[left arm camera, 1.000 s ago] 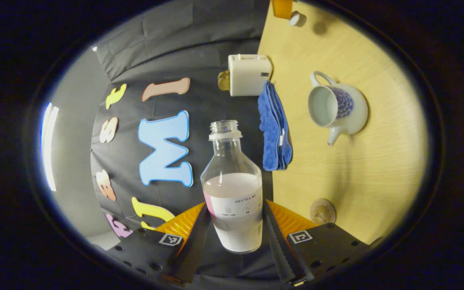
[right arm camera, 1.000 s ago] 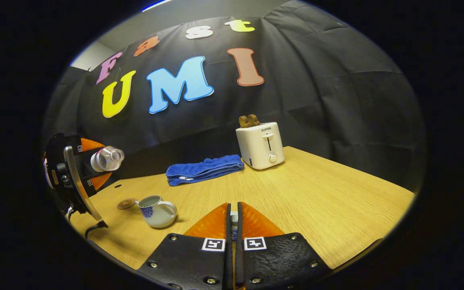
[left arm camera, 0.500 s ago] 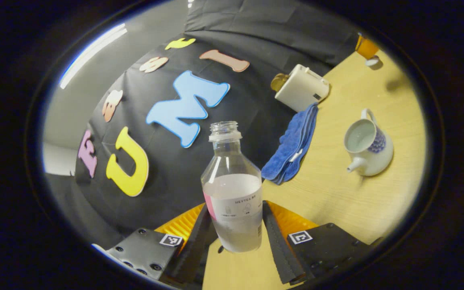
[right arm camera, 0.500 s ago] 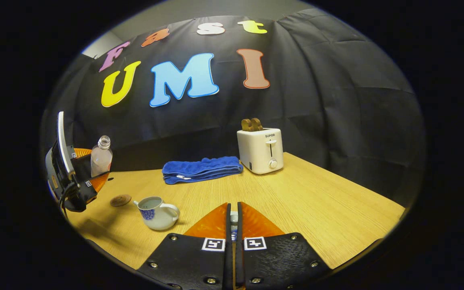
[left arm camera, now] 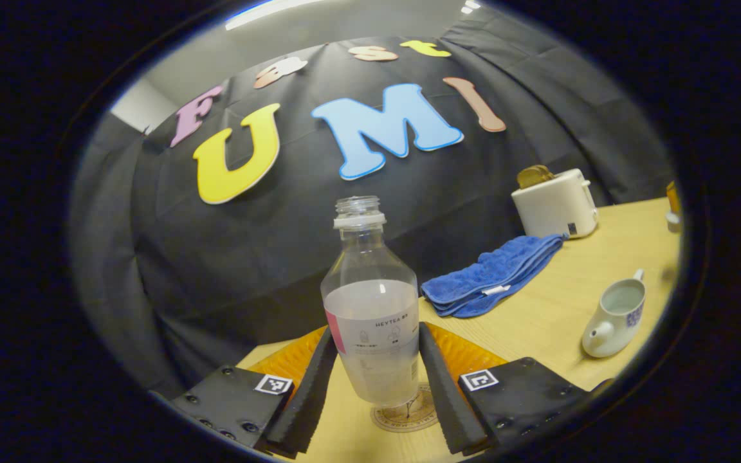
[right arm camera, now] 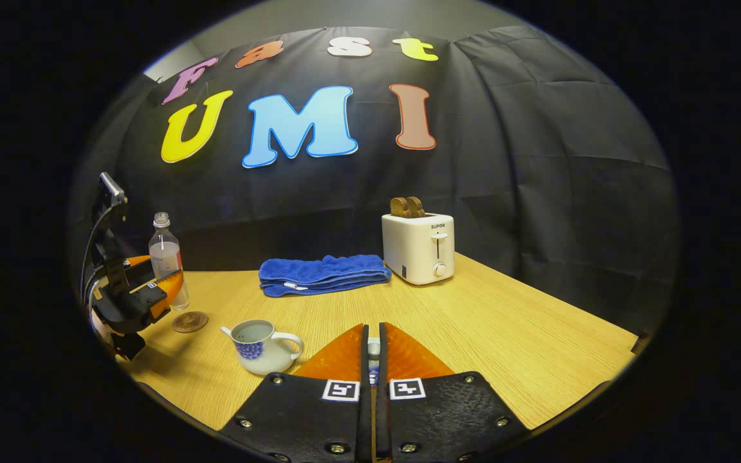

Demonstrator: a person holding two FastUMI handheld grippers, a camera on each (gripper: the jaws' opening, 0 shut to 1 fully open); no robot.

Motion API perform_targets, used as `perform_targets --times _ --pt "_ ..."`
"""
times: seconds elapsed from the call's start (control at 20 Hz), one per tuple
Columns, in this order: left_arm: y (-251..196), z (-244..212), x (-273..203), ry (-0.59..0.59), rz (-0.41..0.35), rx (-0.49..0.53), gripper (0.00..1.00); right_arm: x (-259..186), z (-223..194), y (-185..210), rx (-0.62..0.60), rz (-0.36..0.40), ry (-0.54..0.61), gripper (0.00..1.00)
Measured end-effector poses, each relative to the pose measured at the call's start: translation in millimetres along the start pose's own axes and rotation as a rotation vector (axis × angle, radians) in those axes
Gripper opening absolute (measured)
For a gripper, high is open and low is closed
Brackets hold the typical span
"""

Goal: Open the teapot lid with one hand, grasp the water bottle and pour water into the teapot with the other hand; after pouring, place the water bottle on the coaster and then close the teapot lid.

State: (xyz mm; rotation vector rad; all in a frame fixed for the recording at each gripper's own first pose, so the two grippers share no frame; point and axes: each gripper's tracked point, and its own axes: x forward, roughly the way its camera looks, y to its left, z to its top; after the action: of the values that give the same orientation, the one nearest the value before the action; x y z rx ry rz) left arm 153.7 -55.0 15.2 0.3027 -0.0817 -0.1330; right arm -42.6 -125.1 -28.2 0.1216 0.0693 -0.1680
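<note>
My left gripper (left arm camera: 375, 335) is shut on a clear, capless water bottle (left arm camera: 370, 321), about half full and held upright. Its base hangs right at a round brown coaster (left arm camera: 409, 415) on the wooden table; I cannot tell if they touch. The white teapot (left arm camera: 615, 315) with a blue pattern stands open to the right, water inside. In the right gripper view, the bottle (right arm camera: 166, 257) and left gripper (right arm camera: 152, 286) are at far left by the coaster (right arm camera: 190, 321), with the teapot (right arm camera: 258, 344) near my right gripper (right arm camera: 372, 331). That gripper is shut on the small white lid (right arm camera: 374, 349), mostly hidden.
A folded blue towel (right arm camera: 322, 273) lies at the back of the table (right arm camera: 505, 334) beside a white toaster (right arm camera: 419, 247) with toast in it. The booth's black wall stands close behind. The towel (left arm camera: 493, 283) and toaster (left arm camera: 557, 202) lie beyond the teapot.
The left gripper has swung the bottle from tipped over sideways back to upright and lowered it away from the teapot to the coaster. The right gripper has held nearly still.
</note>
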Motion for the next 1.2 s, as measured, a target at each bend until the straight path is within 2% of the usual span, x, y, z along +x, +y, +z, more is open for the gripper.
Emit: perform_targets --times 0.1,0.35,0.75,0.95,1.0,1.2 --pt "-0.1 -12.9 4.2 0.04 -0.003 -0.065 0.86 0.4 1.4 4.6 -0.005 0.001 0.0 0.03" --pt "-2.5 -27.5 6.8 0.086 -0.013 -0.127 0.86 1.7 -4.3 11.3 -0.033 -0.006 0.003 0.03" --pt "1.0 -32.9 8.2 0.113 0.018 -0.169 0.86 -0.4 -3.5 17.3 -0.026 0.015 -0.001 0.03" --pt "4.1 -38.9 6.9 0.117 0.031 -0.188 0.92 0.2 -4.6 13.9 -0.02 0.016 0.004 0.03" --pt "4.2 -37.3 5.2 0.111 0.035 -0.195 1.0 0.1 -4.3 14.1 -0.019 0.016 0.003 0.03" --pt "1.5 -46.8 -0.5 0.151 0.042 -0.2 1.0 2.8 -4.6 21.8 -0.01 0.034 0.001 0.03"
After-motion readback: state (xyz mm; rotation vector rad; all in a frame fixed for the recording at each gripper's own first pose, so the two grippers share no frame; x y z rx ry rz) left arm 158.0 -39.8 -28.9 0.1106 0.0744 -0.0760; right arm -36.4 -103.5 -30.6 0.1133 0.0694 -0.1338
